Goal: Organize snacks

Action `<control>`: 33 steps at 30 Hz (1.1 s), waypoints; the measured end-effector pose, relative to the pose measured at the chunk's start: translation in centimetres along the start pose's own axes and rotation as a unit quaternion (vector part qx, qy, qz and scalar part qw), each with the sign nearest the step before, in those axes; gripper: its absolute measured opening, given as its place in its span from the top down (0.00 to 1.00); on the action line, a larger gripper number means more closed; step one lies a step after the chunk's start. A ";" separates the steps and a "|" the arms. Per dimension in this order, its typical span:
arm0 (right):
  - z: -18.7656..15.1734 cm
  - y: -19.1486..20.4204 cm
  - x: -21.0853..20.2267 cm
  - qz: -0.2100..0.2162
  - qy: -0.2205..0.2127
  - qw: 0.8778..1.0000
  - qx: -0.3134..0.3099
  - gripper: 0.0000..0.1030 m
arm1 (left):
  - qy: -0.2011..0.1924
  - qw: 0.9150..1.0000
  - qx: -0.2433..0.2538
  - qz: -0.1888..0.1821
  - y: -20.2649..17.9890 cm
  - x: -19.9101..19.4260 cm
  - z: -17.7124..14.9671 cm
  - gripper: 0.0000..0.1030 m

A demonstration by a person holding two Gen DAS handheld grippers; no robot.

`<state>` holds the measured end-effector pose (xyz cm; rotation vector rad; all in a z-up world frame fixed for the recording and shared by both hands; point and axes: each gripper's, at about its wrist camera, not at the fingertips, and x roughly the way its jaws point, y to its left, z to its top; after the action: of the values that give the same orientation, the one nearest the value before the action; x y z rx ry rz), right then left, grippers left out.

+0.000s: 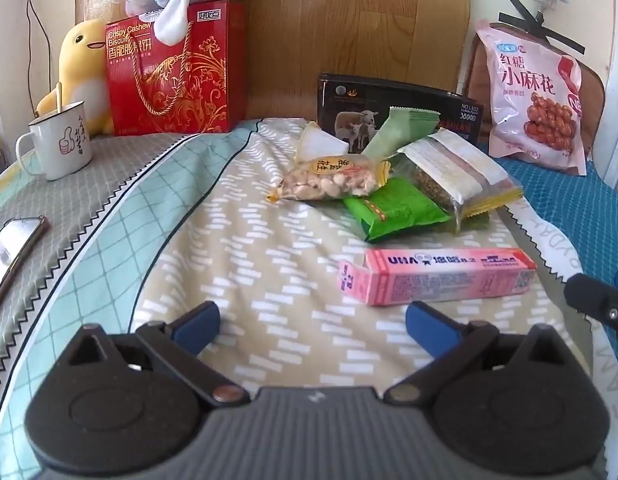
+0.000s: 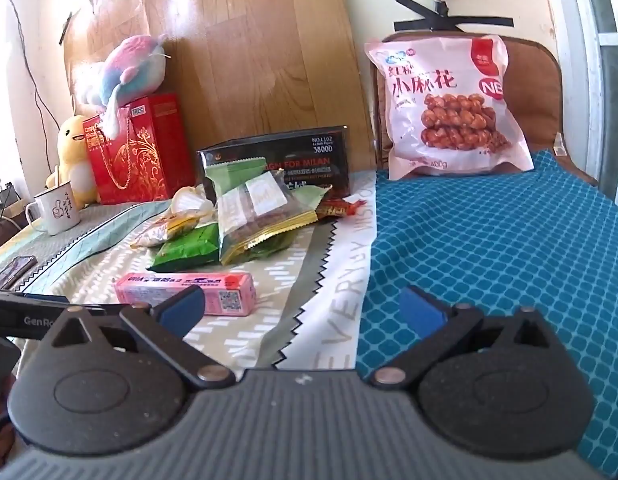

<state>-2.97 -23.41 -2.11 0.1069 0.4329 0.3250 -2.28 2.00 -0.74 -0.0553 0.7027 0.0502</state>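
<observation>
Lying across a beige cloth with white dashes (image 1: 269, 240), the long pink cardboard box (image 1: 437, 276) has one end flap open and carries blue letters and small print; the characters on it are too small to read surely. Behind it sits a small heap of snacks: a clear packet of pale nuts with a round yellow label (image 1: 333, 180), a bright green foil packet (image 1: 393, 208), and a clear bag with a gold serrated edge (image 1: 457, 176). A black box showing sheep (image 1: 397, 112) stands at the back of the heap, printed "NO.L102" and "3800D"; the right wrist view shows "FOR MILAN" on it. A tall red gift box (image 1: 173, 76) reads "Crispy Cashew Biscuit". A large pink bag picturing twisted fried dough (image 2: 449, 108) leans upright on the blue checked cloth (image 2: 489, 248). A white enamel mug with a thumbs-up drawing (image 1: 61, 144) stands at the left.

The left gripper (image 1: 313, 320) is spread wide above the beige cloth, nothing between its blue pads. The right gripper (image 2: 305, 308) is likewise spread wide and empty, just beside the pink box.
</observation>
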 end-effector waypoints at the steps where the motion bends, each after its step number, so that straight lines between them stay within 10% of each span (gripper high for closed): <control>1: 0.0 0.0 0.0 -0.001 0.001 1.000 0.000 0.00 | 0.000 1.000 0.000 0.001 0.0 0.0 0.0 0.00; 33: 0.1 0.3 1.8 0.017 0.079 0.996 -0.022 0.00 | -0.009 1.000 -0.006 -0.013 0.3 -0.2 -0.2 0.00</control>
<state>-1.51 -22.55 -2.67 0.0460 0.5806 0.3782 -2.59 2.30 -0.81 -0.0754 0.6843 0.0306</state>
